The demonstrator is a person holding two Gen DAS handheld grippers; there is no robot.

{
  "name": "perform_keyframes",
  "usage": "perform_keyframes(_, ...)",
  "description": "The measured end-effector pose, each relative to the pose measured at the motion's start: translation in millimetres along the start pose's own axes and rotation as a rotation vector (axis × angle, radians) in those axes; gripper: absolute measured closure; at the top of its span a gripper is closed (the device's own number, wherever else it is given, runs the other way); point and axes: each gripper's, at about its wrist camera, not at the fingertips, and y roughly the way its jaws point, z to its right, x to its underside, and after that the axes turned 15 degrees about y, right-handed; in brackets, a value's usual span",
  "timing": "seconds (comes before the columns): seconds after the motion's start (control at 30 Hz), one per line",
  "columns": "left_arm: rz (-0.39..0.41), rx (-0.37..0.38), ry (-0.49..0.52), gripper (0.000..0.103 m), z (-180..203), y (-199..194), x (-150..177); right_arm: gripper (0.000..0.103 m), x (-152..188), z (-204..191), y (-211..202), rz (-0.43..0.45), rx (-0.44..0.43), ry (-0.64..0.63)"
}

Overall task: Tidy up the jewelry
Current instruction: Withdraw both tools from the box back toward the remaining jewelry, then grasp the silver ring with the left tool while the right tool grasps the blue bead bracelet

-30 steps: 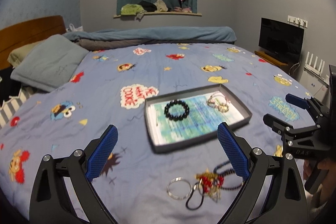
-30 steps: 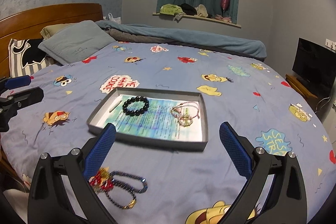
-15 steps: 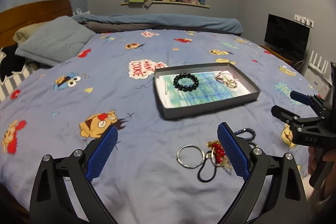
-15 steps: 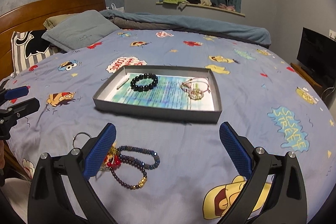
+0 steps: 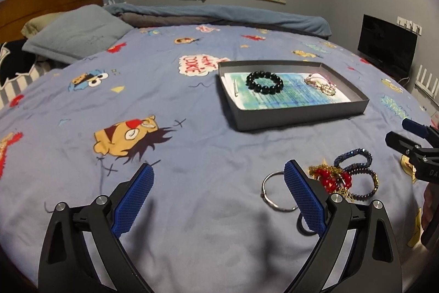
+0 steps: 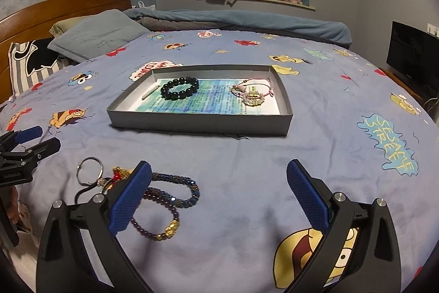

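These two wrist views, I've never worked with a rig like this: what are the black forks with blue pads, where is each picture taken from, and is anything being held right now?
There is no robot arm here. A person holds one hand-held gripper in each hand, and a camera on each looks forward along its two fingers.

In the left wrist view the left gripper is open and empty. In the right wrist view the right gripper is also open and empty. Each gripper shows at the edge of the other's picture.

Both hover over a bed with a cartoon bedsheet. On it sits a gray tray holding a black bead bracelet and a pink-and-gold piece. Loose on the sheet in front of the tray lie a metal ring, a red-and-gold charm and beaded bracelets.
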Motion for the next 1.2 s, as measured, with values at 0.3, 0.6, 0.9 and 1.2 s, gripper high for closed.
perform_keyframes(0.3,-0.013,0.056,0.121,0.008,18,11,7,0.006,3,3,6,0.007,-0.006,-0.031)
perform_keyframes(0.6,-0.024,0.136,0.193,0.01,31,13,15,0.006,6,8,10,-0.051,-0.06,-0.029)
perform_keyframes(0.9,-0.064,0.18,0.162,0.037,37,31,9,0.017,10,9,20,-0.092,-0.019,-0.038)
perform_keyframes(1.2,-0.114,0.147,0.177,0.088,41,45,5,0.045,11,12,26,-0.12,-0.025,-0.034)
